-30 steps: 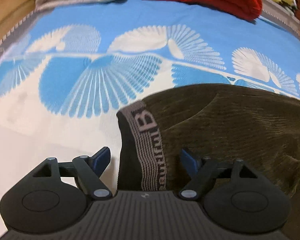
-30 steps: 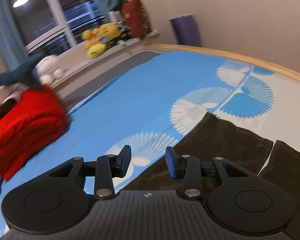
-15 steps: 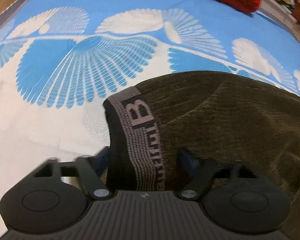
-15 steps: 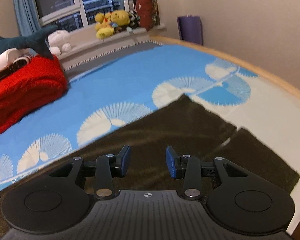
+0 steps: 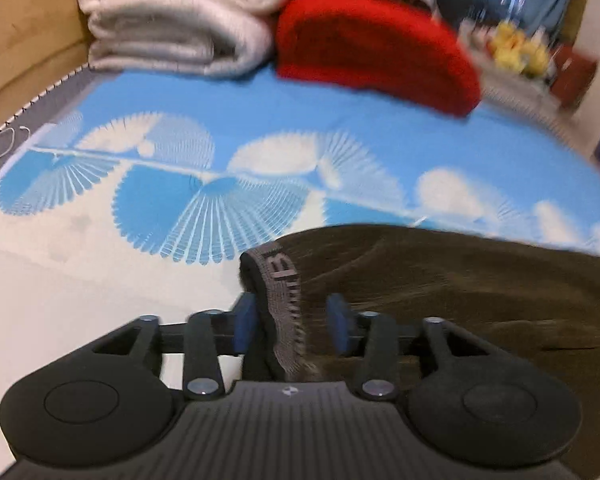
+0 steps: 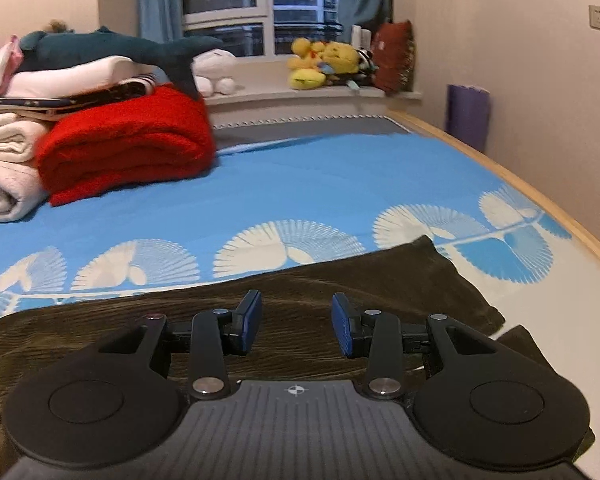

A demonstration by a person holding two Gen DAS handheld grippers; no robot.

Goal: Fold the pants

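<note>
Left hand-held gripper (image 5: 290, 322) angled down, closing around pants waistband (image 5: 286, 300); right hand-held gripper (image 6: 296, 322) part-open, empty.

Low wrist views, shared pants (image 5: 460, 288)

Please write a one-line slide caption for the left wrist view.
Left gripper closing around the grey waistband of dark brown pants on a blue patterned bedspread.

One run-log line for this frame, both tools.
left tool: closing, waistband between pads | right tool: open, empty, over pants | pants flat on bed
</note>
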